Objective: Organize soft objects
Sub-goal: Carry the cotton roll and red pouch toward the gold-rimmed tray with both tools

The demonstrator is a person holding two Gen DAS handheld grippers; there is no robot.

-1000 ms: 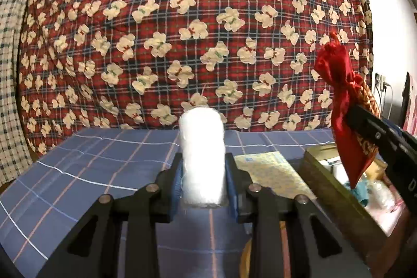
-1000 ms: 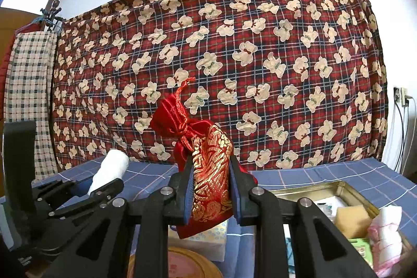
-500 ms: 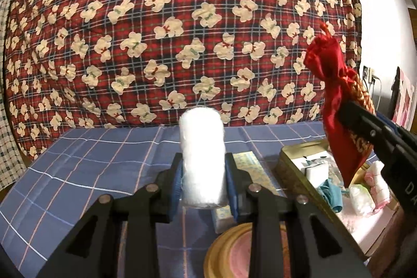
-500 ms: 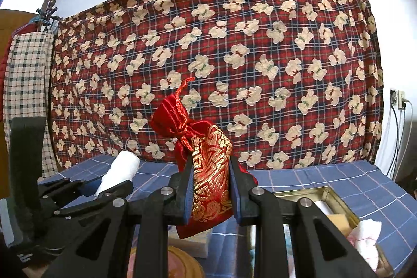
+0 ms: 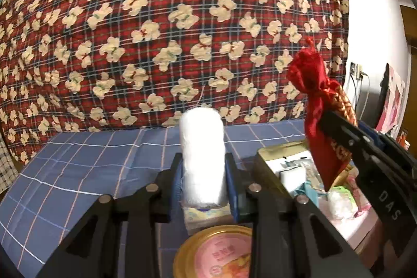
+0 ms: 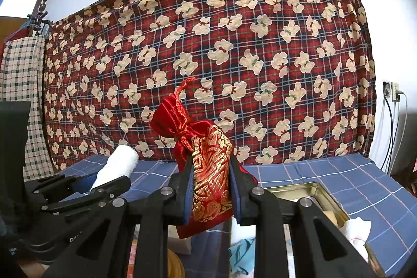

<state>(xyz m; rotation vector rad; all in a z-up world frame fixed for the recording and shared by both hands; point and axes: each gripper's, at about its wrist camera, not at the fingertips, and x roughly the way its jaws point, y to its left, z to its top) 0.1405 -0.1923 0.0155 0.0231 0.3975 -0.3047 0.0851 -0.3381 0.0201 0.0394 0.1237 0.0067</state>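
My left gripper [image 5: 203,179] is shut on a white rolled cloth [image 5: 202,155], which stands upright between the pads above the blue checked table. The same white roll [image 6: 117,168] and the left gripper [image 6: 86,186] show at the left of the right wrist view. My right gripper [image 6: 211,189] is shut on a red and gold drawstring pouch [image 6: 206,168], held upright. In the left wrist view that pouch [image 5: 320,121] hangs at the right over an open gold tin box [image 5: 271,160] holding several soft items.
A round gold lid with a pink label [image 5: 216,252] and a tissue pack [image 5: 206,215] lie below the left gripper. The tin's corner [image 6: 318,189] sits under the right gripper. A red patterned cloth [image 6: 234,56] hangs behind the blue table cover [image 6: 338,179]; cables [image 6: 391,127] at right.
Both grippers have risen and drifted back with their loads still held. The tin box, tissue pack and round lid have come further into the left wrist view.
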